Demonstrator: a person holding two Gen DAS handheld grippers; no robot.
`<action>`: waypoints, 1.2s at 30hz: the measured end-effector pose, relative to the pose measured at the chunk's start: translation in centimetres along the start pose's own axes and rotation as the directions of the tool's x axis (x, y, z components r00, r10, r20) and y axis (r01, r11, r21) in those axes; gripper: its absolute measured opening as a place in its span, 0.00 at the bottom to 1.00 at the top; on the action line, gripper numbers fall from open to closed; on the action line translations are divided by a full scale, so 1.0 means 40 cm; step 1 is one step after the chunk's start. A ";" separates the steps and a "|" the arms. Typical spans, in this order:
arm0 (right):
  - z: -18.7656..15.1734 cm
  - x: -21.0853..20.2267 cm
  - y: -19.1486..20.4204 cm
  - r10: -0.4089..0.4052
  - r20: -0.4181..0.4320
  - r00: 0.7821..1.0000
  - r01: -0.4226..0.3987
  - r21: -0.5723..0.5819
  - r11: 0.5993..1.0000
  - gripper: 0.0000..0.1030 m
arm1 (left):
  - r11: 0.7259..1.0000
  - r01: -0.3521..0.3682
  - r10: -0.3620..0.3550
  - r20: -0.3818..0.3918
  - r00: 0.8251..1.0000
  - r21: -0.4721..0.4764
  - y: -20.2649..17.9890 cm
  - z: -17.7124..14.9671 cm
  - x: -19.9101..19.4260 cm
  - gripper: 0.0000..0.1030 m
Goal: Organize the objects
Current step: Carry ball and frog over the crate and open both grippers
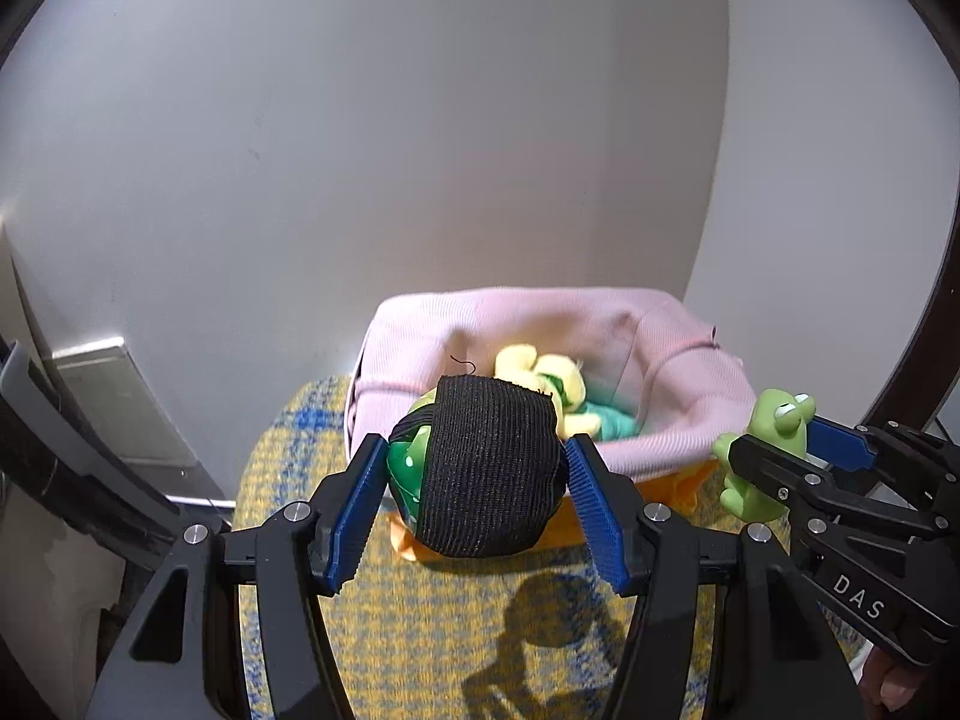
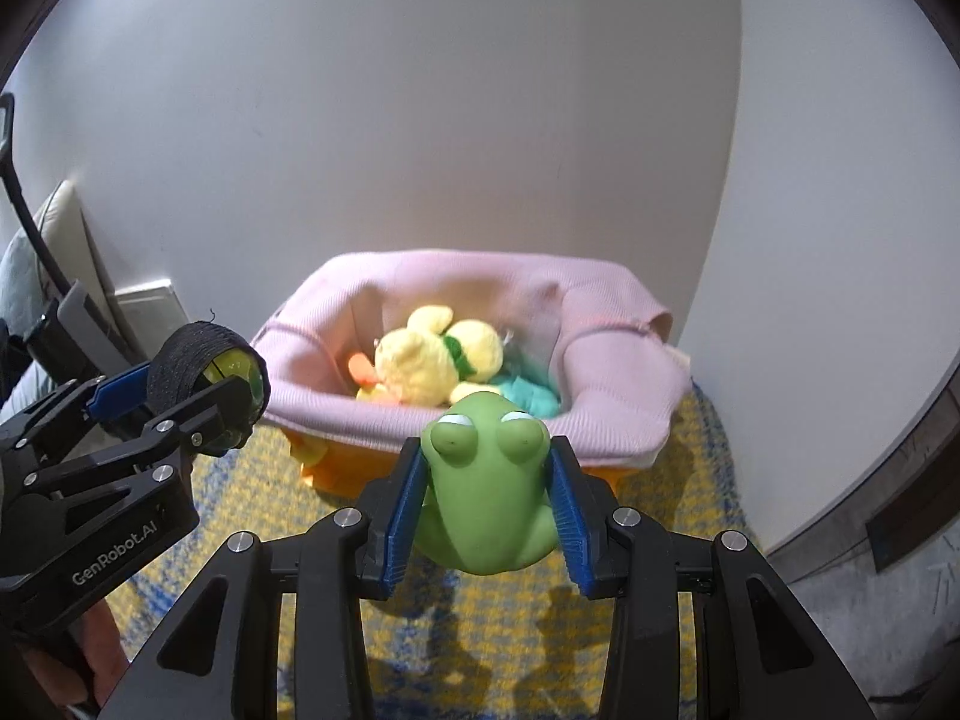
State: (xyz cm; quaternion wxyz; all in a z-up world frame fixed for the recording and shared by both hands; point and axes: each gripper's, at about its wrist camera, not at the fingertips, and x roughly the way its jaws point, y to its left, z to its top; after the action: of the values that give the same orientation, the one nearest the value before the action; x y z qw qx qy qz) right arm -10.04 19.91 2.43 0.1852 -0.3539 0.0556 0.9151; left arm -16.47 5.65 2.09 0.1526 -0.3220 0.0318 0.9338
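Note:
My left gripper point(image 1: 477, 480) is shut on a green ball wrapped in a black ribbed band point(image 1: 486, 468), held in the air just in front of the pink-lined basket point(image 1: 678, 396). My right gripper point(image 2: 489, 498) is shut on a green rubber frog point(image 2: 489, 480), also raised before the basket point(image 2: 612, 414). Inside the basket lie a yellow plush toy point(image 2: 432, 360), an orange piece and a teal soft item point(image 2: 528, 393). The frog point(image 1: 774, 420) and the right gripper point(image 1: 774, 450) appear at the right of the left wrist view; the banded ball point(image 2: 198, 372) shows at the left of the right wrist view.
The basket has an orange body point(image 2: 354, 471) and stands on a yellow and blue woven rug point(image 1: 432, 618) in a corner of pale walls point(image 1: 360, 150). A white panel point(image 1: 114, 384) leans at the left wall. Grey floor point(image 2: 870, 618) borders the rug at the right.

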 end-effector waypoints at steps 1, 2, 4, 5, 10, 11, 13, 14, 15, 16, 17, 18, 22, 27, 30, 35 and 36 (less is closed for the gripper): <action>0.008 -0.001 -0.002 0.000 0.006 1.000 0.000 0.001 1.000 0.39 | 1.000 0.001 -0.001 0.004 1.000 0.001 -0.001 0.009 0.001 0.58; 0.017 -0.003 -0.004 0.000 0.012 1.000 0.000 0.002 1.000 0.39 | 1.000 0.003 -0.003 0.006 1.000 0.002 -0.002 0.017 0.003 0.58; 0.033 -0.004 -0.006 0.001 0.022 1.000 -0.001 0.004 1.000 0.39 | 1.000 0.005 -0.005 0.009 1.000 0.005 -0.003 0.029 0.004 0.58; 0.042 -0.004 -0.007 0.002 0.028 1.000 -0.002 0.005 1.000 0.39 | 1.000 0.005 -0.005 0.012 1.000 0.008 -0.005 0.038 0.007 0.58; 0.080 0.000 -0.006 0.006 0.049 0.999 -0.006 0.000 1.000 0.39 | 1.000 0.006 -0.006 0.019 1.000 0.006 -0.005 0.071 0.025 0.58; 0.086 0.001 -0.005 0.005 0.053 0.999 -0.005 0.001 1.000 0.39 | 1.000 0.007 -0.007 0.020 1.000 0.002 -0.002 0.079 0.029 0.58; 0.099 0.005 -0.008 0.005 0.058 0.998 -0.005 0.002 1.000 0.39 | 1.000 0.010 -0.010 0.019 1.000 -0.002 0.001 0.090 0.037 0.58; 0.107 0.007 -0.010 0.005 0.060 0.998 -0.006 0.003 1.000 0.39 | 1.000 0.011 -0.011 0.017 1.000 -0.004 0.003 0.098 0.043 0.58; 0.113 0.011 -0.011 0.005 0.061 0.998 -0.005 0.003 1.000 0.39 | 1.000 0.012 -0.012 0.016 1.000 -0.005 0.005 0.102 0.047 0.58; 0.120 0.015 -0.013 0.006 0.063 0.998 -0.006 0.003 1.000 0.39 | 1.000 0.013 -0.013 0.015 1.000 -0.006 0.006 0.109 0.053 0.58; 0.125 0.020 -0.014 0.006 0.064 0.998 -0.006 0.003 1.000 0.39 | 1.000 0.015 -0.015 0.013 1.000 -0.008 0.008 0.113 0.057 0.58; 0.130 0.025 -0.016 0.006 0.065 0.998 -0.006 0.003 1.000 0.39 | 1.000 0.016 -0.016 0.011 1.000 -0.009 0.009 0.117 0.062 0.58; 0.151 0.044 -0.023 0.003 0.069 0.998 -0.004 0.011 1.000 0.39 | 1.000 0.023 -0.023 0.000 1.000 -0.015 0.010 0.132 0.085 0.58; 0.171 0.078 -0.028 0.006 0.064 0.998 -0.006 0.009 1.000 0.39 | 1.000 0.025 -0.025 -0.015 1.000 -0.006 0.006 0.142 0.119 0.58; 0.180 0.104 -0.033 0.006 0.055 0.998 -0.006 0.011 1.000 0.39 | 1.000 0.026 -0.026 -0.025 0.999 -0.006 0.008 0.144 0.138 0.58; 0.184 0.144 -0.046 0.014 0.029 0.999 -0.015 0.025 1.000 0.39 | 0.999 0.028 -0.028 -0.051 0.998 -0.019 0.019 0.140 0.171 0.58; 0.184 0.150 -0.048 0.016 0.025 1.000 -0.017 0.026 1.000 0.39 | 0.999 0.027 -0.029 -0.056 0.998 -0.020 0.021 0.138 0.175 0.58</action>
State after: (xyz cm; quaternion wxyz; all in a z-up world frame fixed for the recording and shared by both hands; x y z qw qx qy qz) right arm -18.04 25.21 3.95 0.1831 -0.3395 0.0683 0.9201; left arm -25.22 7.58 2.14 0.1616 -0.3498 0.0225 0.9225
